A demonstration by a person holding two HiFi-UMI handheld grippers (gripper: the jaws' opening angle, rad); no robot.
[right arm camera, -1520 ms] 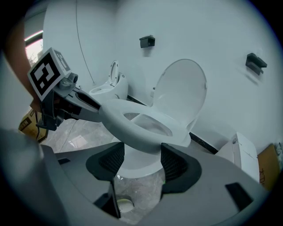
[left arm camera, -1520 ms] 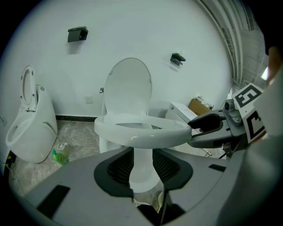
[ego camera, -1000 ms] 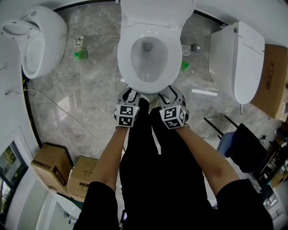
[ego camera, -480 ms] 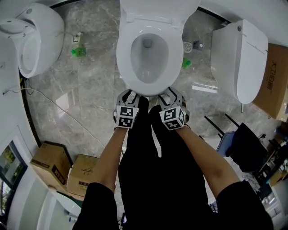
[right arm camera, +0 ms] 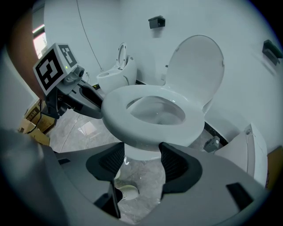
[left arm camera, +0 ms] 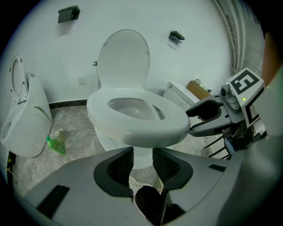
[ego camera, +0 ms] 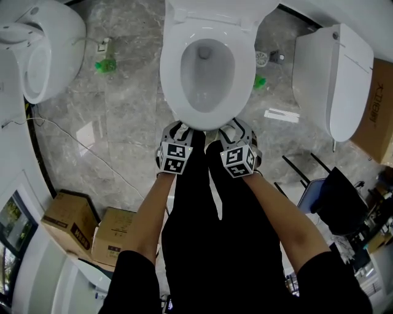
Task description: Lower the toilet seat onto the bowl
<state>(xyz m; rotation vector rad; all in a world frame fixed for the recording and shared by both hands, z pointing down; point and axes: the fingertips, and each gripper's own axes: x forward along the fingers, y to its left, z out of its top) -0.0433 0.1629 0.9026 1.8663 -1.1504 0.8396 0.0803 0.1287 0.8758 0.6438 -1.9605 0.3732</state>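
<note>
The white toilet seat [ego camera: 174, 83] lies flat over the bowl, and the lid [ego camera: 215, 11] stands upright behind it. My left gripper [ego camera: 178, 131] and right gripper [ego camera: 237, 130] hang side by side just in front of the bowl's front edge. In the left gripper view the seat's front rim [left arm camera: 143, 130] is just above and beyond my left gripper [left arm camera: 142, 159], whose jaws stand apart with nothing between them. The right gripper view shows the same rim [right arm camera: 132, 132] past my right gripper [right arm camera: 141, 161], which is also open and empty. Neither gripper touches the seat.
A second toilet [ego camera: 46, 46] stands at the left and a third with its lid down [ego camera: 334, 73] at the right. Green bottles [ego camera: 103, 64] lie on the marble floor. Cardboard boxes [ego camera: 77, 227] sit at lower left, a dark chair [ego camera: 334, 196] at lower right. The person's black-trousered legs are below the grippers.
Both grippers have sunk a little in front of the bowl and stay side by side. The head view has shifted slightly. The jaws look the same.
</note>
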